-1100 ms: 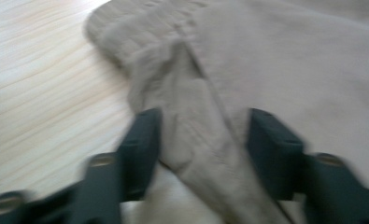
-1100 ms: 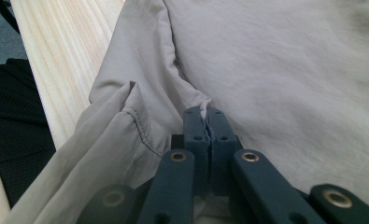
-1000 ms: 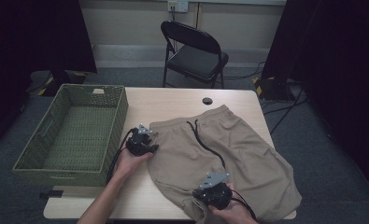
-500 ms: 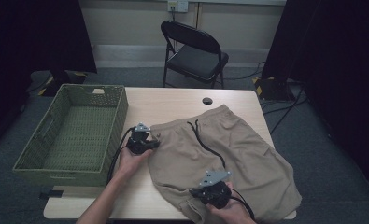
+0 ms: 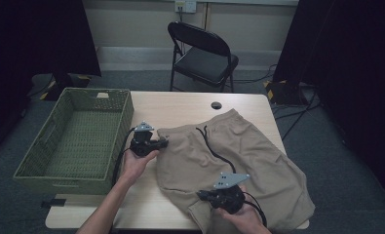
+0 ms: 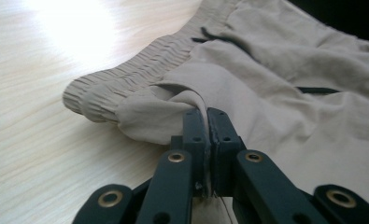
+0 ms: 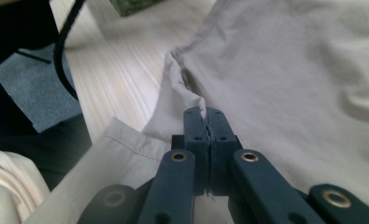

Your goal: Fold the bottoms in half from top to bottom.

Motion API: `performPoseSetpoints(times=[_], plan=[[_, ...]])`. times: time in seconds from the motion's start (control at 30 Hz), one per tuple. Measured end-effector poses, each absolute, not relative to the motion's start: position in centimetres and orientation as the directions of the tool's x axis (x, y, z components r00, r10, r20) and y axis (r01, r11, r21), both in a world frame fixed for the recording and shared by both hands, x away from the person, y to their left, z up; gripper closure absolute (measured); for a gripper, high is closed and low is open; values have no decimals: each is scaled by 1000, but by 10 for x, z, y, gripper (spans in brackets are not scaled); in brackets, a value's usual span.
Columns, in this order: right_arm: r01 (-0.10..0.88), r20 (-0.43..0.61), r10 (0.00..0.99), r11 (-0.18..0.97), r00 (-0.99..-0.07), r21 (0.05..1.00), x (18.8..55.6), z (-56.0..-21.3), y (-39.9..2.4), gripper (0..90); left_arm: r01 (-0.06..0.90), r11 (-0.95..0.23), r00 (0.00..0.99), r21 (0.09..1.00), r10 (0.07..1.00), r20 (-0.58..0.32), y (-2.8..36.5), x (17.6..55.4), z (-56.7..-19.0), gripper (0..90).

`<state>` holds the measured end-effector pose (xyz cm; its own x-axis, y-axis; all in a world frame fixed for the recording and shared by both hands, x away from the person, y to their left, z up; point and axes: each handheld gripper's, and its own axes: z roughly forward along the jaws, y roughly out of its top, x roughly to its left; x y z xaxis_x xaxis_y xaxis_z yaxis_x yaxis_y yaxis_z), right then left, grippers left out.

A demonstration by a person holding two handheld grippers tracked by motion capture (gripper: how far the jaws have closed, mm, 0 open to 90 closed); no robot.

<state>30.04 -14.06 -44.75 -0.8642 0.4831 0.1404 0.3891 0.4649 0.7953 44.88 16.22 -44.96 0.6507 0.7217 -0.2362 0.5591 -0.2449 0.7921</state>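
Tan shorts [image 5: 239, 161] lie flat, waistband toward far-left, legs toward near-right. L gripper [image 5: 162, 143] clamps fabric near waistband; R gripper [image 5: 202, 195] clamps hem edge.

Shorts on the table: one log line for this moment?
shorts: flat on table | left tool: shut on waistband side | right tool: shut on hem | basket: empty
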Motion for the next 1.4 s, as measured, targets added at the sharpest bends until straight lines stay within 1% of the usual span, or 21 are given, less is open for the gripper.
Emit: performPoseSetpoints(times=[0.07, 0.13, 0.27, 0.47, 0.67, 0.7, 0.83, 0.93, 1.0, 1.13, 1.4], plan=[[389, 141, 485, 459, -863, 799, 300, -446, -141, 890, 552, -257, 657, 793, 719, -225, 161, 448, -447, 873], [389, 148, 490, 436, -859, 811, 300, -441, -145, 891, 543, -232, 659, 807, 714, -238, 163, 448, -439, 873], [384, 154, 490, 412, -858, 826, 298, -433, -147, 892, 531, -219, 665, 818, 706, -242, 166, 446, -432, 874], [367, 150, 474, 406, -867, 837, 296, -423, -143, 892, 527, -178, 660, 831, 702, -268, 170, 446, -428, 875], [328, 133, 457, 379, -879, 865, 295, -406, -138, 893, 508, -184, 665, 841, 705, -247, 175, 447, -412, 875], [320, 132, 452, 370, -882, 872, 296, -402, -138, 893, 505, -172, 669, 846, 698, -257, 177, 447, -408, 875], [318, 135, 454, 356, -881, 879, 298, -398, -139, 893, 501, -177, 664, 847, 707, -245, 179, 446, -404, 875], [314, 136, 452, 346, -882, 884, 299, -394, -138, 893, 499, -153, 659, 853, 706, -259, 182, 447, -398, 875], [304, 128, 448, 347, -885, 887, 299, -391, -137, 893, 493, -159, 663, 855, 706, -251, 182, 448, -393, 875], [273, 105, 444, 334, -890, 902, 302, -376, -135, 893, 480, -132, 662, 867, 703, -259, 185, 449, -383, 876], [241, 86, 433, 318, -897, 917, 304, -364, -129, 893, 474, -126, 653, 871, 714, -253, 191, 450, -372, 877]])
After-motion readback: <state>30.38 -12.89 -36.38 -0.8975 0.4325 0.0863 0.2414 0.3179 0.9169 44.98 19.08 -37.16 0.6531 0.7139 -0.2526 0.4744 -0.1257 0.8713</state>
